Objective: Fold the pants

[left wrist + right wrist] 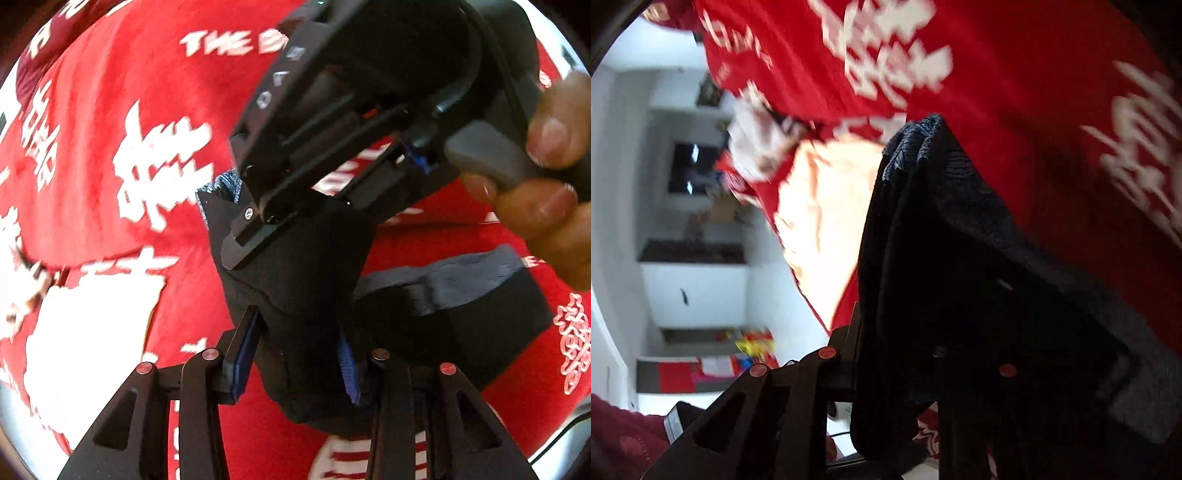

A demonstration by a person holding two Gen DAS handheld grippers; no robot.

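The dark navy pants (306, 266) hang bunched above a red cloth with white lettering (122, 110). My left gripper (299, 347) has its blue-padded fingers (242, 354) closed on a thick fold of the pants. My right gripper (255, 225) shows in the left wrist view, coming in from the upper right, hand on its handle, its tips clamped on the same fabric just above. In the right wrist view the pants (945, 258) drape over my right gripper (897, 332) and hide its right finger.
The red cloth (1015, 74) covers the surface below. A white patch (85, 332) lies on it at the left. In the right wrist view a white room with shelves (690, 258) shows at the left, and a pale cloth (823, 206) beside the pants.
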